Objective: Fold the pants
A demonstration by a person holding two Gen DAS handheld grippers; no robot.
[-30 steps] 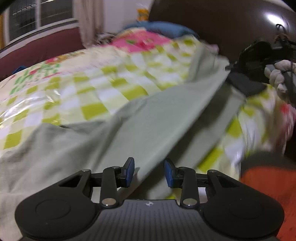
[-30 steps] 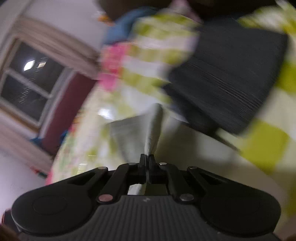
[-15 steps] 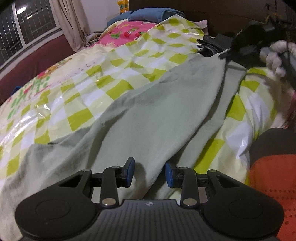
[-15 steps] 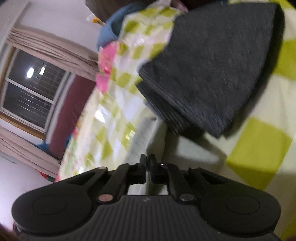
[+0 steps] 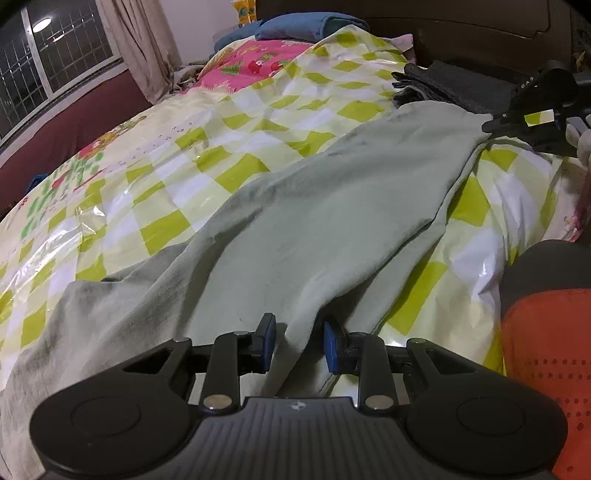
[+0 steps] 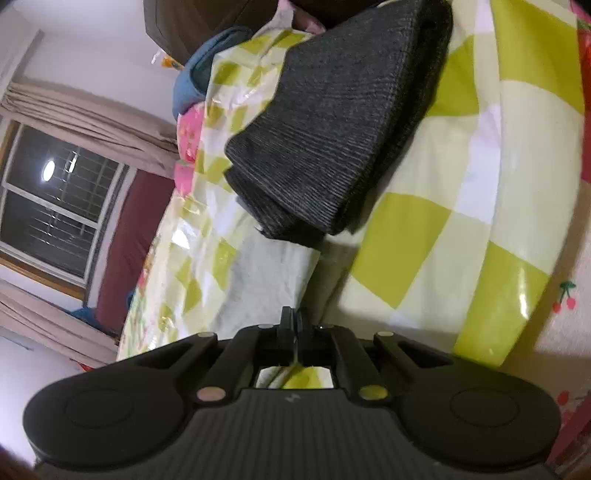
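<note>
Pale grey-green pants [image 5: 314,221] lie stretched across the checkered bed cover [image 5: 236,122], one leg laid over the other. My left gripper [image 5: 298,341] is open, its blue pads either side of a fold at the near end of the pants. My right gripper [image 5: 491,127] shows at the far right of the left wrist view, pinching the far corner of the pants. In the right wrist view the right gripper [image 6: 291,321] is shut on the pants [image 6: 266,273], low over the bed.
A stack of folded dark grey clothes [image 6: 332,122] lies right beside the held corner; it also shows in the left wrist view [image 5: 450,86]. Blue folded fabric [image 5: 310,27] and a pink patterned pillow [image 5: 258,64] lie by the dark headboard. My orange-clad leg [image 5: 546,350] is near right.
The right gripper has carried the pants corner down from mid-air to the bed, beside the dark stack. The pants now lie flat and spread. The left gripper stays open over the near fold.
</note>
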